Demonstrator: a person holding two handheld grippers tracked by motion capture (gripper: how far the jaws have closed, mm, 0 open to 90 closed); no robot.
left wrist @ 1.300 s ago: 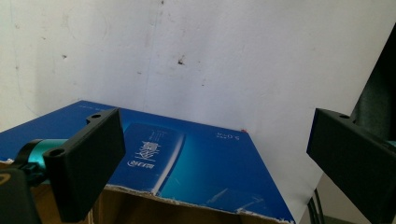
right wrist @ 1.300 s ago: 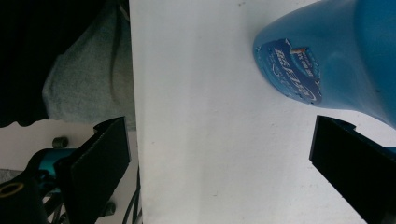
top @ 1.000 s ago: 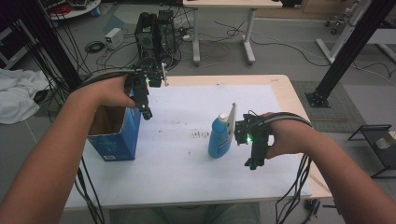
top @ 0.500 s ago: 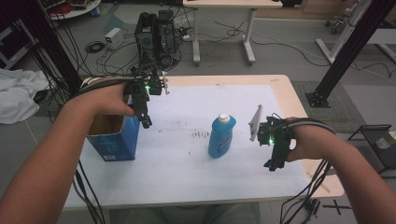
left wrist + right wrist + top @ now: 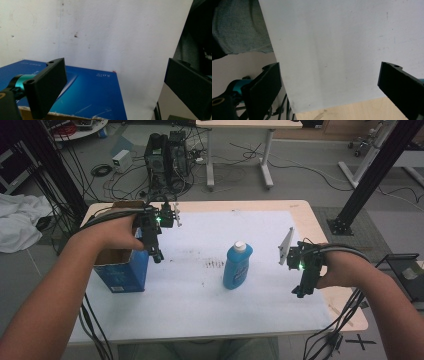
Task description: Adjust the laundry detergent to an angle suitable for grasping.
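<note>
Both jaws are held wide apart and empty — the left gripper point(image 5: 156, 251) above the blue box point(image 5: 121, 268), the right gripper point(image 5: 304, 287) well clear of the blue bottle point(image 5: 237, 266).

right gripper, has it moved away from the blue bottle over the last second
Yes. The right gripper was against the blue bottle a second ago; now it sits well to the bottle's right, near the table edge, jaws open.

Both black grippers have flat rectangular fingers point(image 5: 47, 87), teal hubs, green lights.
</note>
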